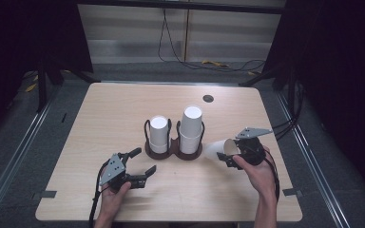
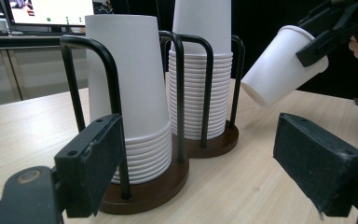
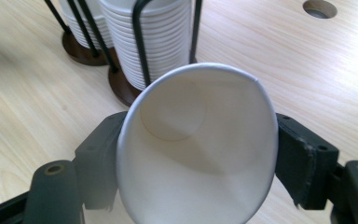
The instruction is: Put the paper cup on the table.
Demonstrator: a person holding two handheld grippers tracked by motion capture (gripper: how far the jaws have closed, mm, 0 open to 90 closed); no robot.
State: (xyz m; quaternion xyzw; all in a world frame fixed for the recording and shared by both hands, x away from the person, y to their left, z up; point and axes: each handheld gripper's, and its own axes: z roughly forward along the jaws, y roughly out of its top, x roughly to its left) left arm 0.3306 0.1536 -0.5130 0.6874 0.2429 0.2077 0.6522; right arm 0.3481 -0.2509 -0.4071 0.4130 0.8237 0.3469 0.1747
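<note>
Nearest the lens in the right gripper view, a single paper cup (image 3: pixel 196 149) is clamped by its rim between the jaws of the right gripper (image 1: pixel 231 155), closed on it hard enough to press the mouth into an oval. In the high view the cup (image 1: pixel 217 149) lies tilted, base toward the holder (image 1: pixel 173 150), just beside the taller stack (image 1: pixel 190 129) and above the table (image 1: pixel 123 109). The left gripper (image 1: pixel 141 163) hangs empty, jaws spread wide, near the shorter stack (image 1: pixel 158 134). Risks, as judged: the squeezed rim may crease or spring free of the pads, dropping the cup; a deformed mouth would nest poorly over either stack; and the tilted base or the jaws could catch a black wire upright (image 2: pixel 179 88), tipping the holder.
</note>
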